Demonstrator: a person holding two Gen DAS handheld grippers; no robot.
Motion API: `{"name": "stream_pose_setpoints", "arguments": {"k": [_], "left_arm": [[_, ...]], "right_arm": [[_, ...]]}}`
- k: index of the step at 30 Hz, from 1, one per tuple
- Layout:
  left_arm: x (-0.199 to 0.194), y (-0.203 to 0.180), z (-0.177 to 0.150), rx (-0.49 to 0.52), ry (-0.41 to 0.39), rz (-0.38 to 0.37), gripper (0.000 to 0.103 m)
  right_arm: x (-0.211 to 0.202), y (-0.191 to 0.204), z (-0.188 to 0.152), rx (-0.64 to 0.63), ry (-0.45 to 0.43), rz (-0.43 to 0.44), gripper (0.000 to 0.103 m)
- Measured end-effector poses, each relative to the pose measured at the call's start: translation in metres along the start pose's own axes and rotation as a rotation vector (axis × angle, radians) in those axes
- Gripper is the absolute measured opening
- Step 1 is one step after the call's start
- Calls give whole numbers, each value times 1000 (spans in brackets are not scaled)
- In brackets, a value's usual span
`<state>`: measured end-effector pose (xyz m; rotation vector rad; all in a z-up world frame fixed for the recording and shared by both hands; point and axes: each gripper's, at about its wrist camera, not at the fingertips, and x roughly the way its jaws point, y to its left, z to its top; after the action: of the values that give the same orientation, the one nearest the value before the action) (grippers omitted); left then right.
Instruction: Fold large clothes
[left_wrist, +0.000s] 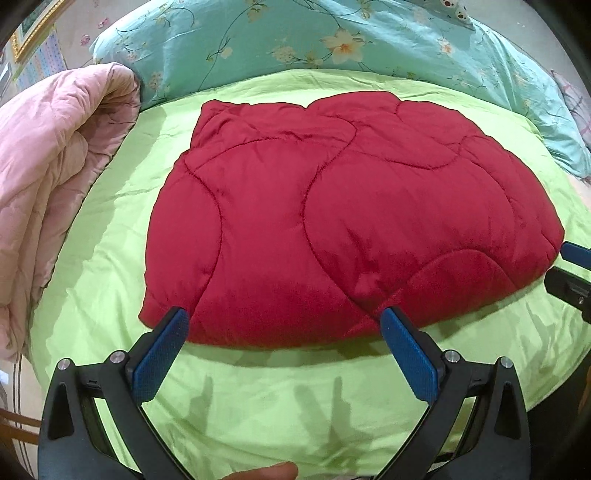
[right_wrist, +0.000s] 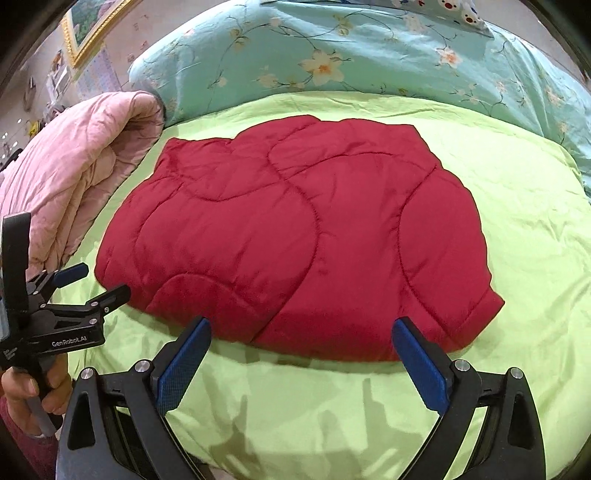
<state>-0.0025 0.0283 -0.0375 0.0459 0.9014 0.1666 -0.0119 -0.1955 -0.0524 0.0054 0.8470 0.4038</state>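
Note:
A red quilted cover (left_wrist: 332, 221) lies folded into a flat, puffy rectangle in the middle of the green bedsheet (left_wrist: 258, 398). In the left wrist view my left gripper (left_wrist: 284, 317) is open, its blue pads (left_wrist: 162, 354) just short of the cover's near edge, toward its left corner, holding nothing. The right gripper (left_wrist: 565, 267) peeks in at the right edge. In the right wrist view the same red cover (right_wrist: 295, 240) fills the centre. My right gripper (right_wrist: 302, 325) is open at the near edge, right of middle. The left gripper (right_wrist: 101, 282) hovers open by the near left corner.
A folded pink quilt (left_wrist: 48, 177) (right_wrist: 74, 166) is piled along the bed's left side. A teal floral duvet (left_wrist: 295, 37) (right_wrist: 332, 55) runs across the far side. A hand (right_wrist: 22, 391) holds the left gripper's handle. A framed picture (right_wrist: 92, 26) hangs on the wall.

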Motion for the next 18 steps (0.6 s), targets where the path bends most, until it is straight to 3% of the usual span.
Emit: {"name": "stream_pose_setpoints", "arguments": {"k": [10,18], "left_arm": [[-27,1,-9,5,-38,-8,103],[-43,2,-3,4,-83,-20,103]], "right_arm": [[-15,18,-13,-50,12,13,99],[-36,22,-6,-64,-37,10,99]]}}
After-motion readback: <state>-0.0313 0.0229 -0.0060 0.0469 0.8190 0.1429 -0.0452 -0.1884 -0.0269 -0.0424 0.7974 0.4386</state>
